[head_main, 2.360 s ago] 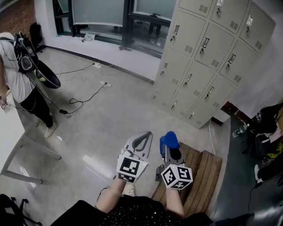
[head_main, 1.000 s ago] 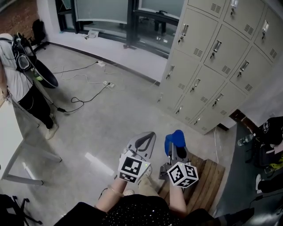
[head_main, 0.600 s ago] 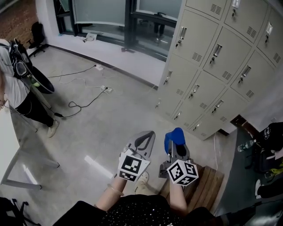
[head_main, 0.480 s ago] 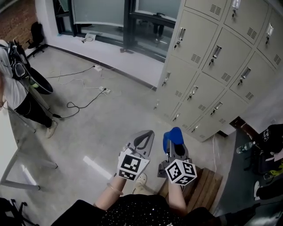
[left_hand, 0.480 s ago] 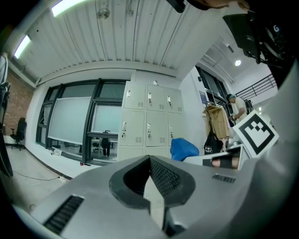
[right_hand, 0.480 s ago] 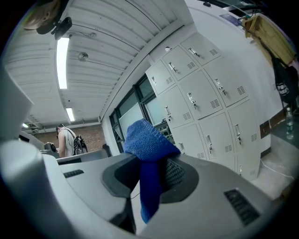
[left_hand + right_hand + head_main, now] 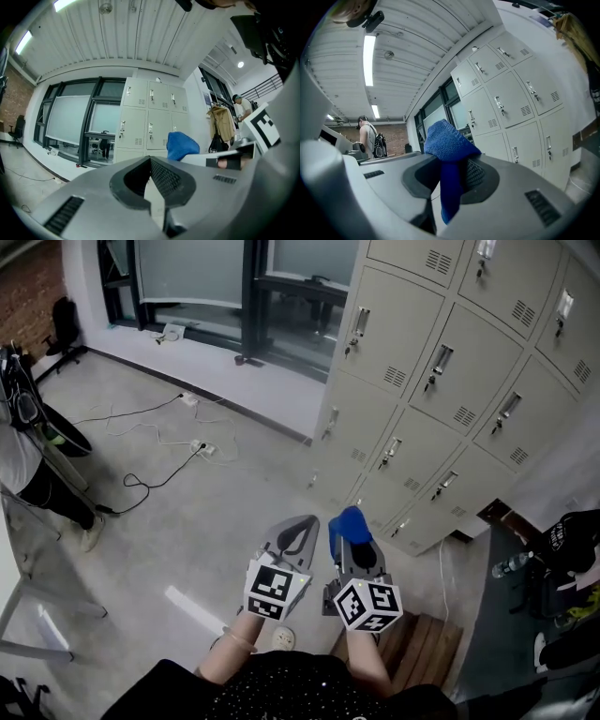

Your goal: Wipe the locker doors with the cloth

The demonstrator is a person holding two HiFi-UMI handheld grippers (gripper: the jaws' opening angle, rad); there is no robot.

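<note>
The beige lockers [image 7: 441,381] stand ahead and to the right, several doors high, each door with a handle and a vent. My right gripper [image 7: 350,532] is held low in front of me, shut on a blue cloth [image 7: 348,522] that bunches out past its tips. In the right gripper view the cloth [image 7: 447,140] hangs between the jaws, with the lockers [image 7: 511,98] beyond. My left gripper [image 7: 300,523] sits just left of it, shut and empty. The left gripper view shows its jaws [image 7: 150,161] closed, the cloth [image 7: 182,145] to the right and the lockers [image 7: 150,119] ahead. Neither gripper touches a door.
A wooden pallet [image 7: 424,652] lies on the floor under my right arm. A person [image 7: 28,456] stands at far left near a table leg [image 7: 19,615]. Cables and a power strip [image 7: 202,446] lie near the window wall [image 7: 187,277]. Bags [image 7: 562,540] and a bottle [image 7: 507,564] sit at right.
The view has moved forward toward the lockers, which now look larger and nearer. The pallet has slid back under me. Both grippers keep their pose, with the cloth still held.
</note>
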